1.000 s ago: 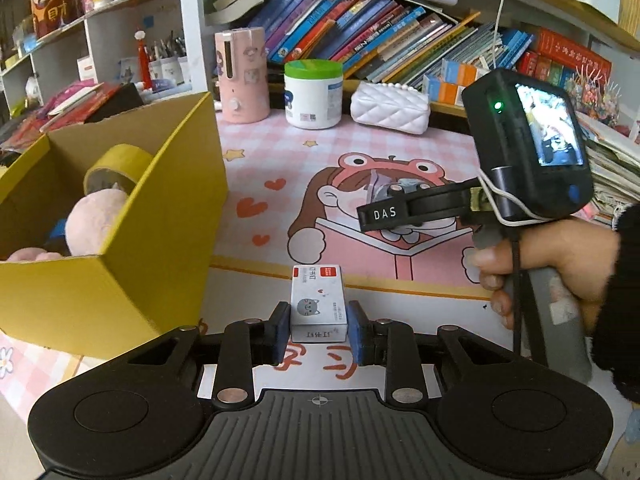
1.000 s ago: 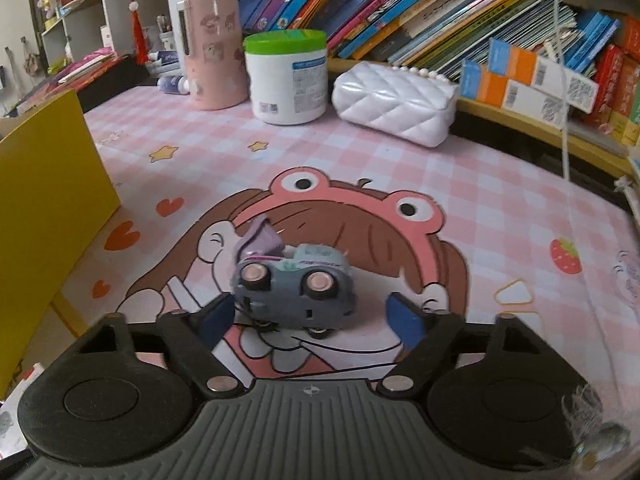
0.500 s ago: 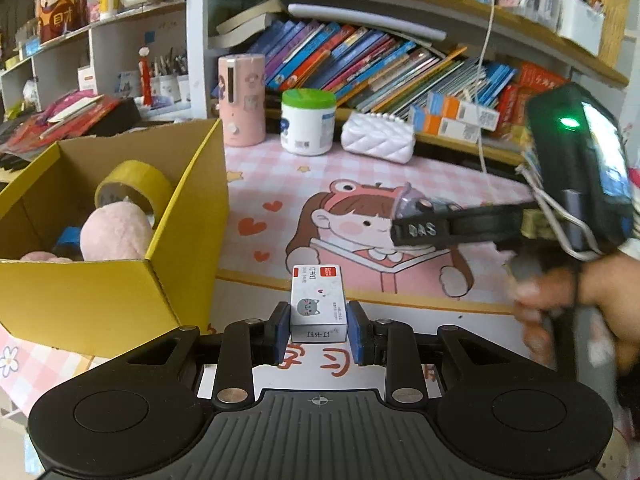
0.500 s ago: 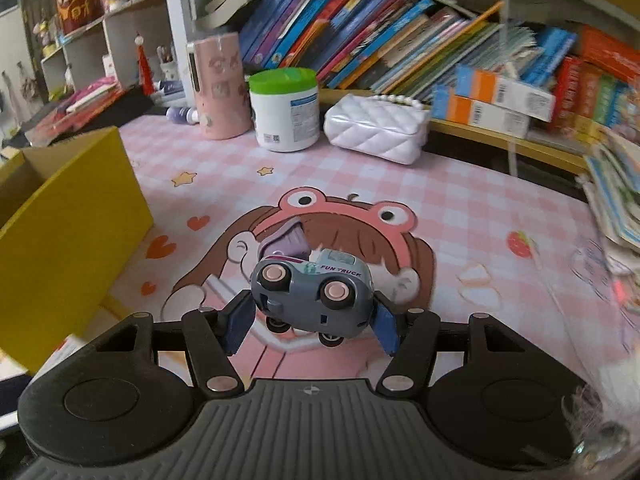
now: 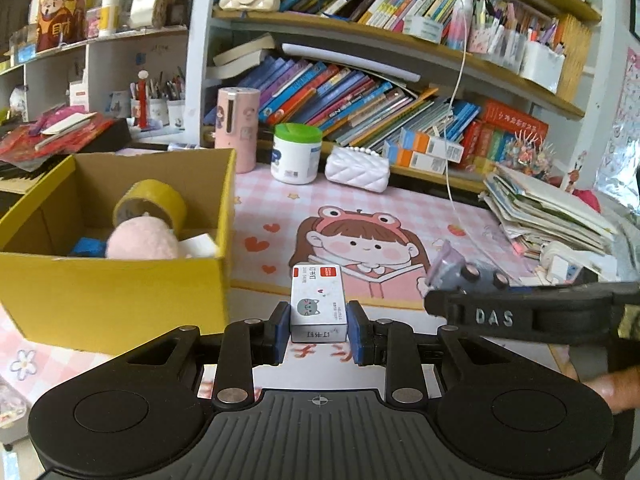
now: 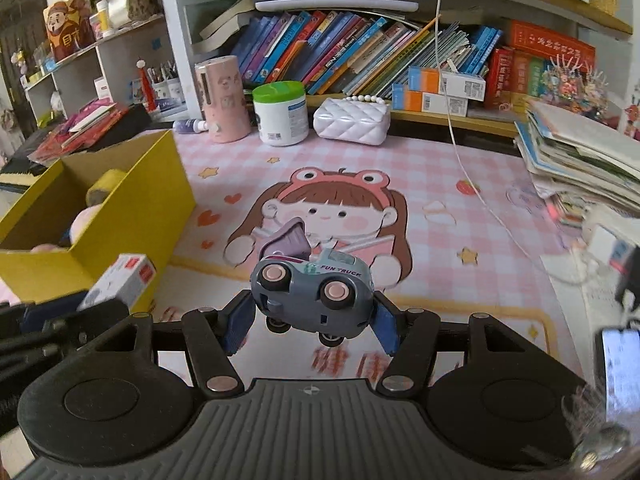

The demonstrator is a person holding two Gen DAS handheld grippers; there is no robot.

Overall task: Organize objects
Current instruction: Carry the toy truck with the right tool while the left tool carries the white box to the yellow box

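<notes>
Left wrist view: the left gripper [image 5: 318, 330] pinches a small white staple box [image 5: 318, 302] between its blue fingers [image 5: 282, 330], as it did a second ago. The box sits at lower centre of the frame, clear of the pink cartoon mat on the counter [image 5: 400, 204]. The yellow cardboard box [image 5: 120, 288] now fills the left of the frame with its opening more exposed than before: a yellow tape roll [image 5: 150, 204], a pink plush [image 5: 142, 242] and something blue lie inside. At right, the right gripper [image 5: 464, 292] has dropped from upper right to mid-right and carries the grey toy truck [image 5: 468, 276].

Right wrist view: the right gripper [image 6: 314, 320] has just been closing its jaws, and its fingers [image 6: 386, 328] now clamp the toy truck [image 6: 312, 296], marked FUN TRUCK, at centre frame; a second ago the truck stood on the mat between spread fingers. It now hangs above the mat. So both items appear lifted and likely headed for the yellow box [image 6: 120, 216] at left.

Only this view shows the truck's lettering and the staple box [image 6: 120, 280] from the side at lower left; only the left view shows the plush and tape roll clearly.
</notes>
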